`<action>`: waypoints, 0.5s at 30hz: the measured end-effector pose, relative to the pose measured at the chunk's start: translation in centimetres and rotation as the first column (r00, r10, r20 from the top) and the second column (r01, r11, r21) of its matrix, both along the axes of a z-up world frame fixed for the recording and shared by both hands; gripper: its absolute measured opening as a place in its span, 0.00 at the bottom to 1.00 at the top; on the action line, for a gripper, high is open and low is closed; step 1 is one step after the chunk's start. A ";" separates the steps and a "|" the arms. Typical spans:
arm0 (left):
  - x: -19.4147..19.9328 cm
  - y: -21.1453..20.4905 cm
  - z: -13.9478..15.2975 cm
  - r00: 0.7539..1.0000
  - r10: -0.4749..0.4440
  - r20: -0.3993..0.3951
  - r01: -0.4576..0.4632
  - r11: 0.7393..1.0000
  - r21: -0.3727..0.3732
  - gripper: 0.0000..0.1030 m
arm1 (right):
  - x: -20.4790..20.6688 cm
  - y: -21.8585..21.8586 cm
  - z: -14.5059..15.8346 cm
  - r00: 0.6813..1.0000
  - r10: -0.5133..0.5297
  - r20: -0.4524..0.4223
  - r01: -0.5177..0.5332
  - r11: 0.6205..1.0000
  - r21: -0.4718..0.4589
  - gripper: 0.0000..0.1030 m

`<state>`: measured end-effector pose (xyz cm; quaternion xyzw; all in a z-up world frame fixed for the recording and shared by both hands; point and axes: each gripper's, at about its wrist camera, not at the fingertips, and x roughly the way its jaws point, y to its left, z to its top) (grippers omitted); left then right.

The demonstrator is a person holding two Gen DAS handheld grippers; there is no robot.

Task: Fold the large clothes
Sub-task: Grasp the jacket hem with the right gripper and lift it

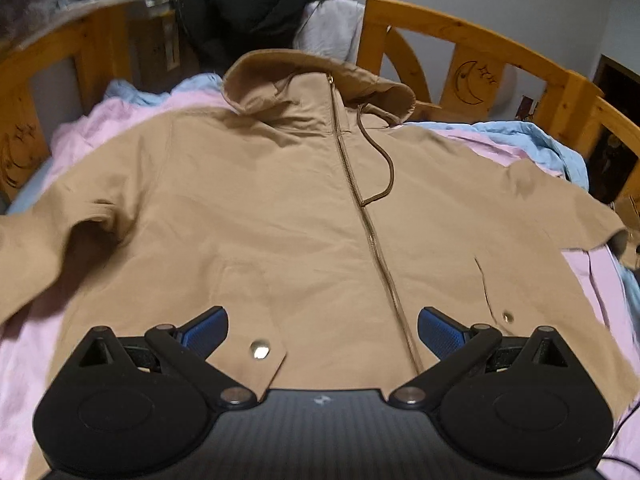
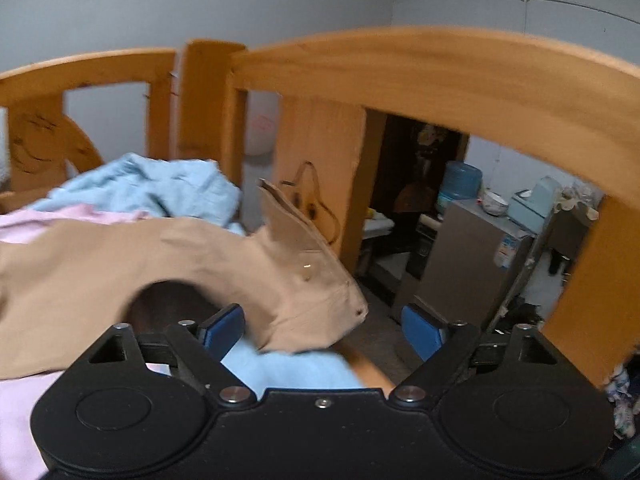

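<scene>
A tan hooded jacket [image 1: 248, 216] lies front up and zipped on the bed, its hood [image 1: 312, 80] at the far end and both sleeves spread out. My left gripper [image 1: 323, 330] hovers open over the jacket's lower hem, its blue pads [image 1: 206, 330] on either side of the zipper [image 1: 360, 200]. In the right wrist view the jacket's sleeve [image 2: 224, 256] arches up off the bedding. Its cuff [image 2: 320, 316] hangs between the fingers of my right gripper [image 2: 320, 330], close to the left pad [image 2: 222, 330]. The pads stand wide apart and do not press on the cloth.
Pink bedding [image 1: 120, 120] and a light blue sheet [image 2: 152, 188] cover the mattress. Wooden bed rails [image 1: 472, 64] [image 2: 440, 64] enclose it. A heap of dark clothes [image 1: 252, 4] sits beyond the hood. Past the rail stand a cabinet [image 2: 472, 264] and a water bottle [image 2: 460, 184].
</scene>
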<state>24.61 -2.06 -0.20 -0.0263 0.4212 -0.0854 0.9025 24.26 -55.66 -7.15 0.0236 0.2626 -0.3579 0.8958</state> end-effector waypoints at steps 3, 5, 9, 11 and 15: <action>2.7 -0.7 -0.5 1.000 -0.019 -0.020 0.019 1.000 -0.006 1.00 | 0.9 -2.2 -1.1 0.998 -0.057 -0.015 0.058 0.998 0.033 0.77; 4.2 -1.1 -0.6 0.999 -0.035 -0.020 0.035 0.999 -0.004 1.00 | 1.5 -3.4 -1.8 0.996 -0.083 -0.013 0.084 0.995 0.057 0.74; 6.5 -2.2 -0.5 0.999 -0.035 0.003 0.035 0.999 -0.015 0.99 | 2.1 -4.9 -2.2 0.996 -0.088 -0.026 0.090 0.993 0.083 0.58; 7.5 -2.7 -0.5 0.999 -0.040 0.010 0.040 0.999 -0.030 1.00 | 2.4 -5.3 -2.1 0.995 -0.086 -0.044 0.089 0.992 0.094 0.44; 9.2 -3.9 -0.5 0.998 -0.067 0.015 0.068 0.995 -0.075 1.00 | 2.7 -5.0 -1.4 0.996 -0.049 -0.068 0.056 0.993 0.106 0.20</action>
